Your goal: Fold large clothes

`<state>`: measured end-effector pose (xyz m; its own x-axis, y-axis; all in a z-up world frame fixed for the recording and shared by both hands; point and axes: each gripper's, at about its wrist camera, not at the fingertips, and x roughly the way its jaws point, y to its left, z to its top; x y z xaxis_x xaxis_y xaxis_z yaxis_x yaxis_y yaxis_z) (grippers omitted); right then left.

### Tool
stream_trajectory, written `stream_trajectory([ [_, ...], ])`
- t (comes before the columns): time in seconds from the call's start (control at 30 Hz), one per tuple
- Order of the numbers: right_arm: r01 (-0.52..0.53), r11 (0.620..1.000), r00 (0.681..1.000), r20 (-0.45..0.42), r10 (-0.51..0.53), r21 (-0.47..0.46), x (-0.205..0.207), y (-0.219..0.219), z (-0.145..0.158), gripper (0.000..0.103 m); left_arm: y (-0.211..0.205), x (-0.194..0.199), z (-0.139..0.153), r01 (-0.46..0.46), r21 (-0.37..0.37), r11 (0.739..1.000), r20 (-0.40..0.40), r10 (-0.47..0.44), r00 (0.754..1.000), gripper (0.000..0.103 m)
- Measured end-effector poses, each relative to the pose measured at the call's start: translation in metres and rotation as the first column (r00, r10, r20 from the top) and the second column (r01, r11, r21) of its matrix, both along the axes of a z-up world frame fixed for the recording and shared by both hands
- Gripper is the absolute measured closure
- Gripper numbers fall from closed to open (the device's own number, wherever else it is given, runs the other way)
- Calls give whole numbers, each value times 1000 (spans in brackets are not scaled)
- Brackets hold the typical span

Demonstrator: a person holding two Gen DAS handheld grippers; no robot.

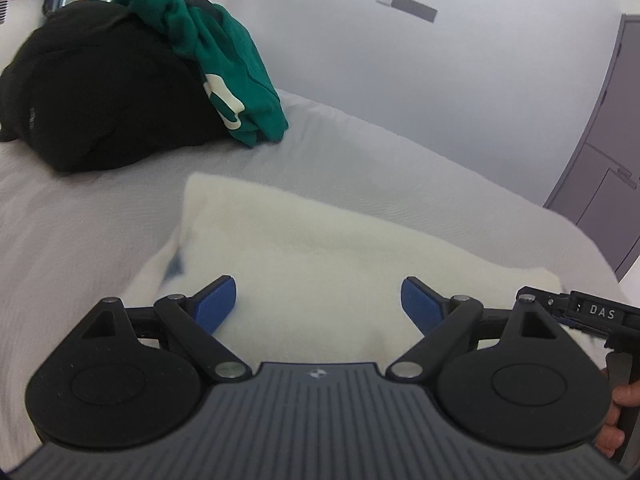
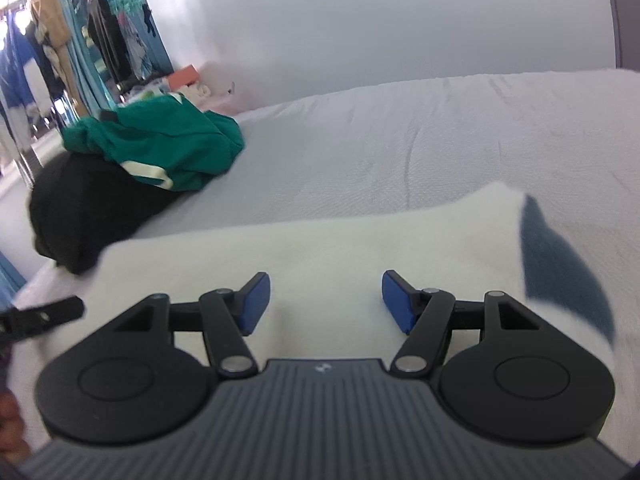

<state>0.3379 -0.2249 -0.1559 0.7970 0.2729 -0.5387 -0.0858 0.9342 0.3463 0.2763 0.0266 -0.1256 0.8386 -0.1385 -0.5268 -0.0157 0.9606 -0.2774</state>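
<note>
The left tool (image 1: 318, 300) hangs over the white cloth (image 1: 320, 248) on the bed (image 1: 60, 220), its jaws wide apart and empty. Only this view shows a grey door (image 1: 608, 152). The right tool (image 2: 325, 300) also has empty jaws, apart. Only its view shows hanging clothes (image 2: 100, 36) and the cloth's blue patch (image 2: 560, 264).

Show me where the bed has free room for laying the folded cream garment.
Free: the bed sheet between the cream garment, the green garment and the wall. Crowded: the far left corner, where the green garment lies on the black clothes.
</note>
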Motion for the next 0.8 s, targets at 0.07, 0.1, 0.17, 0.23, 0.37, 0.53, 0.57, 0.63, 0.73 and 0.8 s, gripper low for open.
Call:
stream_trajectory([
  [0.07, -9, 999, 1000, -4, 9, 36, -11, 0, 5, 37, -3, -14, 2, -1, -21, 1000, -6, 1, 1000, 11],
  [0.1, -10, 999, 1000, -9, 11, 52, -18, 1, 7, 37, -4, -20, 2, -3, -34, 999, -12, 3, 1000, 11],
  [0.17, -18, 996, 1000, -14, 20, 88, -32, 2, 9, 37, -7, -33, 2, 3, -61, 998, -10, -4, 1000, 10],
  [0.23, -25, 992, 999, -28, 29, 125, -44, 3, 9, 37, -10, -42, 0, -3, -73, 997, -19, 1, 1000, 10],
  [0.37, -37, 979, 994, -91, 56, 202, -56, 6, 0, 37, -8, -47, -12, -12, -137, 991, -71, 2, 997, 10],
  [0.53, -21, 945, 978, -189, 88, 327, -53, 8, -20, 37, 1, -39, -24, -57, -220, 974, -120, 31, 992, 10],
  [0.57, -14, 936, 975, -201, 90, 351, -51, 7, -24, 31, 4, -36, -27, -70, -239, 969, -131, 39, 991, 10],
  [0.63, 11, 914, 970, -228, 90, 406, -47, 5, -31, 9, 10, -32, -34, -96, -282, 955, -158, 52, 986, 10],
  [0.73, 75, 871, 957, -280, 74, 486, -39, 1, -46, 5, 22, -27, -45, -135, -366, 921, -202, 63, 977, 10],
  [0.8, 117, 835, 944, -322, 75, 538, -31, -1, -58, 5, 29, -24, -53, -160, -431, 888, -228, 65, 971, 10],
])
